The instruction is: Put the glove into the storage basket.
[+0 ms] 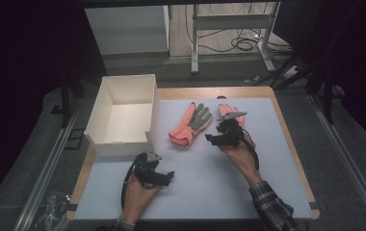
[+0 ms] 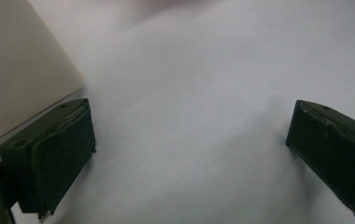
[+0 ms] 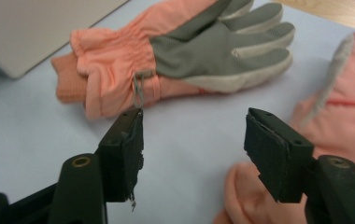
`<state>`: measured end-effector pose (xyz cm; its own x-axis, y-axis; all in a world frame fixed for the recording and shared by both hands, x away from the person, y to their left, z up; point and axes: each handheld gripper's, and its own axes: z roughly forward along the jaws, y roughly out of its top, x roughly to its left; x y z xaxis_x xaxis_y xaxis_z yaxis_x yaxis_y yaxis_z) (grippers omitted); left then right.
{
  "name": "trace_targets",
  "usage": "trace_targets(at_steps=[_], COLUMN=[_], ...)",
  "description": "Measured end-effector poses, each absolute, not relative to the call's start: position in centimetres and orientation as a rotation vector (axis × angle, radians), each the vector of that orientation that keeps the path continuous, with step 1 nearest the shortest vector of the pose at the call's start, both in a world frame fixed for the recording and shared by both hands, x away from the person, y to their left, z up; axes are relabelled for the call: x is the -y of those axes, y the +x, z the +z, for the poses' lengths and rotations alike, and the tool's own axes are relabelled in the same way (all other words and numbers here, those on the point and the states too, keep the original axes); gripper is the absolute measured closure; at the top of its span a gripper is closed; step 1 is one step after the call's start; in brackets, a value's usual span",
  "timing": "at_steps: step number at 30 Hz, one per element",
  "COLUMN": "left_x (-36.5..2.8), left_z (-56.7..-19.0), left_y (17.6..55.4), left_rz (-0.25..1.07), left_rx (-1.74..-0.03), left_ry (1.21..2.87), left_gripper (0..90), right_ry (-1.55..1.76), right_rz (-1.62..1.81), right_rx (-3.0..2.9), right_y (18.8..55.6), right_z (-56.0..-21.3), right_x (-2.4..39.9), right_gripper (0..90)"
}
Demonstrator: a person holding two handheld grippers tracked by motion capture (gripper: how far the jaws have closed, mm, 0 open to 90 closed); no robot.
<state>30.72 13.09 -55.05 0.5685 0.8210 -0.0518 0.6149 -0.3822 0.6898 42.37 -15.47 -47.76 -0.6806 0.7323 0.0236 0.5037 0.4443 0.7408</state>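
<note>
No brand, label or legible writing is seen on any item. White box (image 1: 123, 115): rectangular, open-topped, of smooth matt card with thin upright walls, set at the left of the surface (image 1: 267, 192), which is covered by a pale, smooth sheet with a wooden edge showing around it. Left tool (image 1: 167, 178): black, hard-bodied, topped by a grey three-cornered plate, held low just in front of the box's near corner; in the left gripper view its two blocky black jaws are seen wide apart, with nothing but bare sheet between them and the box wall beside the left-hand jaw. First glove (image 1: 190, 124): laid flat just right of the box, well apart from the left tool; salmon-orange fabric with a ribbed knit cuff, a gathered wrist, a grey textured palm, pale cream fingertips and a small thin loop hanging at the wrist. Right tool (image 1: 214, 139): black, likewise plated, held between the two gloves; its jaws are partly open and nothing is gripped, the bare sheet lying between them, with the first glove's cuff just beyond the left-hand jaw. Second glove (image 1: 227, 110): same salmon fabric with grey trim, lying beside and under the right-hand jaw, largely hidden from above by the right tool.
</note>
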Motion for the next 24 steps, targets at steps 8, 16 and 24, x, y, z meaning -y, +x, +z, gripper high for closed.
trace_targets(at_steps=[8, 16, 24], left_x=[-13.1, -13.1, -13.1], left_z=[-55.0, -55.1, -55.1], left_y=[30.7, 30.7, 30.7], left_rz=[0.394, 0.394, 0.393], left_rx=[-1.142, -1.142, -1.143], left_ry=[2.129, 2.126, 2.125], left_gripper=[1.4, 1.4, 1.3], right_ry=[1.047, 1.089, 1.18], right_rz=[1.068, 1.029, 0.928], right_rx=[-2.411, -2.39, -2.382], right_y=[44.8, 47.3, 49.5], right_z=[-47.7, -48.5, -50.2], right_x=[12.6, 10.3, 9.0], right_gripper=[48.9, 49.0, 43.9])
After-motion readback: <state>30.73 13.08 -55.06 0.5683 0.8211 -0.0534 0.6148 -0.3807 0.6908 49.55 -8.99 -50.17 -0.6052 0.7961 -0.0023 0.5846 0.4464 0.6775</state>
